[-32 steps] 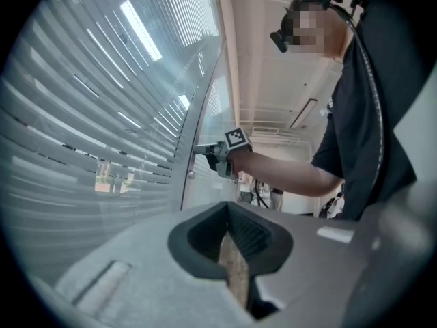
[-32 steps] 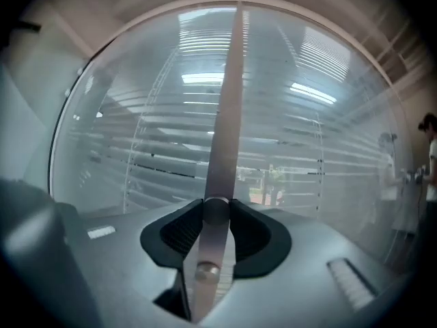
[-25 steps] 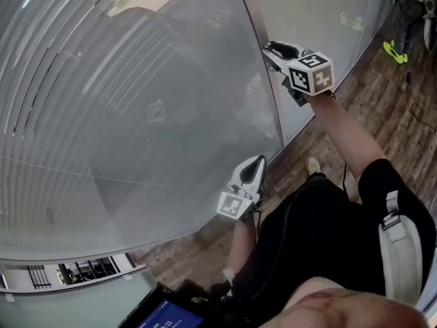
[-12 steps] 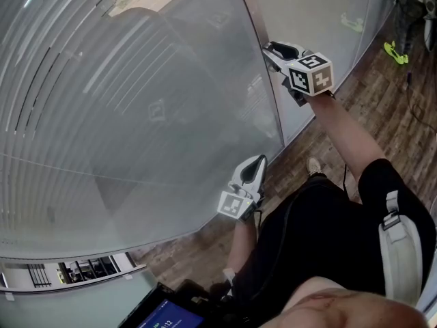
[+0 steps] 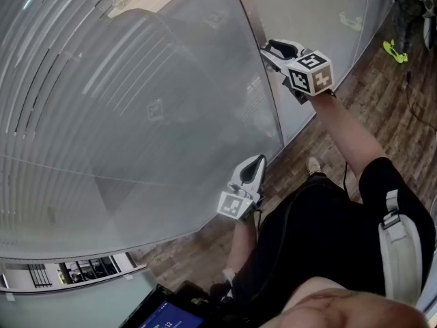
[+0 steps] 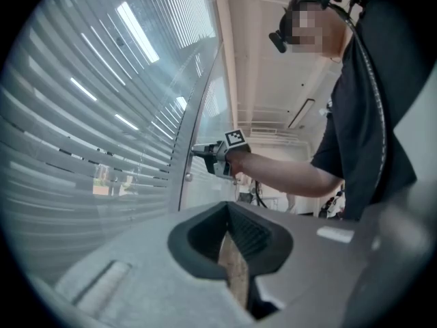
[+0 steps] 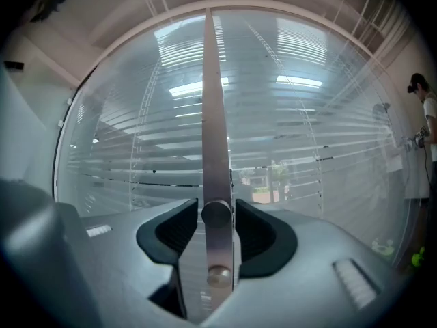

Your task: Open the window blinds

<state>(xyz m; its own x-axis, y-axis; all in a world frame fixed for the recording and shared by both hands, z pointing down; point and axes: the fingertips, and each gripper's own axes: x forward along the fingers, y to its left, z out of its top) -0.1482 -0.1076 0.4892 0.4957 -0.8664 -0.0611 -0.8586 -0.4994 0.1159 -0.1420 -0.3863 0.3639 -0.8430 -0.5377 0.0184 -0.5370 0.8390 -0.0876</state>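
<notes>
Horizontal window blinds (image 5: pixel 102 115) hang behind a curved glass wall, their slats nearly flat with thin gaps. A vertical metal strip (image 5: pixel 254 16) divides the glass panes and carries a small round knob (image 7: pixel 216 214). My right gripper (image 5: pixel 268 48) is level at this strip with the knob between its jaws. The jaws have just been opening, and a thin gap shows on each side of the knob. It also shows in the left gripper view, my right gripper (image 6: pixel 198 151) against the strip. My left gripper (image 5: pixel 258 161) hangs lower near the glass, shut and holding nothing.
A wooden floor (image 5: pixel 382 108) runs along the foot of the glass. Green objects (image 5: pixel 395 50) and a cable lie on it at the right. A lit screen (image 5: pixel 167 314) is at the bottom left. A second stud (image 7: pixel 218 275) sits on the strip below the knob.
The right gripper's jaws stand slightly wider around the knob than before. Both hands and the blinds have stayed where they were.
</notes>
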